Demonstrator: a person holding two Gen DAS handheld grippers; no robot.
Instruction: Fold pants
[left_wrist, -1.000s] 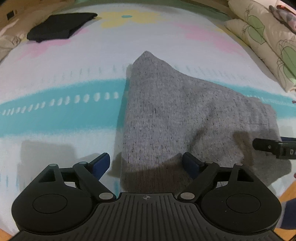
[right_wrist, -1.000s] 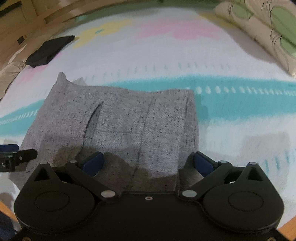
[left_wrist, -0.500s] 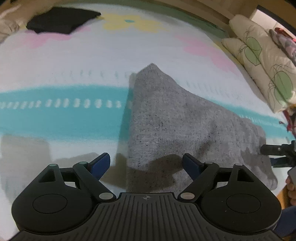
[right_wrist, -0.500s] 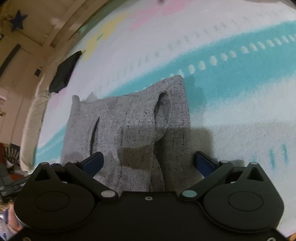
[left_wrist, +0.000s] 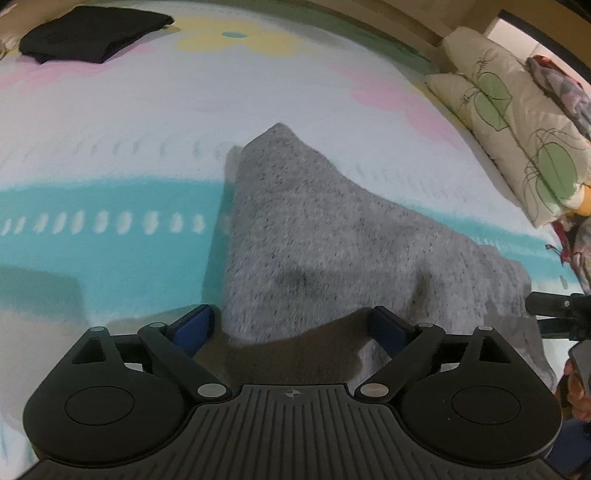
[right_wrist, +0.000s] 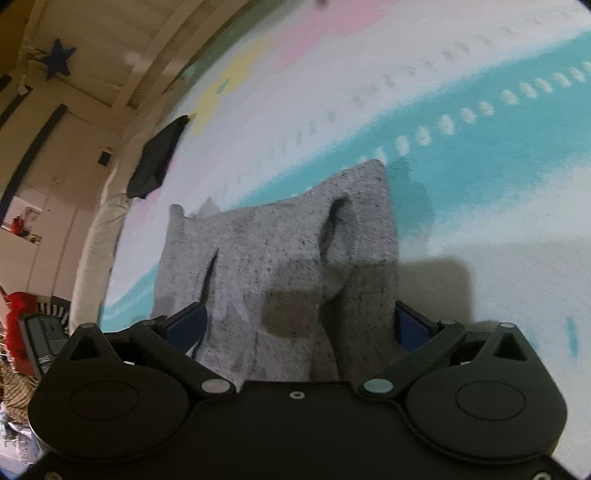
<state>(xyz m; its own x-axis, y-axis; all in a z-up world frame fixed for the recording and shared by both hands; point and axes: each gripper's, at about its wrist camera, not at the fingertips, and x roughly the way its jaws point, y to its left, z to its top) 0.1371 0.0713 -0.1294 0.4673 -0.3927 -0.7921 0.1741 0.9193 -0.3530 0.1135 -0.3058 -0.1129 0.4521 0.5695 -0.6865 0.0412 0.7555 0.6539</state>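
The grey speckled pants (left_wrist: 332, 236) lie folded on a patterned bedspread (left_wrist: 110, 122). My left gripper (left_wrist: 291, 326) is open, just at the cloth's near left edge, with nothing between its blue pads. My right gripper (right_wrist: 295, 326) is open and tilted, its jaws spread over the near edge of the pants (right_wrist: 280, 251), where the cloth is bunched into a raised fold. The right gripper's finger (left_wrist: 554, 306) shows at the right edge of the left wrist view.
A folded black garment (left_wrist: 92, 33) lies far back on the left, also seen in the right wrist view (right_wrist: 159, 158). Leaf-print pillows (left_wrist: 517, 122) line the right side. A white bolster (right_wrist: 96, 240) and room clutter lie past the bed's left edge.
Both grippers have stayed open. The right gripper has tilted and moved in over the pants, and the cloth near it has bunched up. The left view has shifted slightly left.
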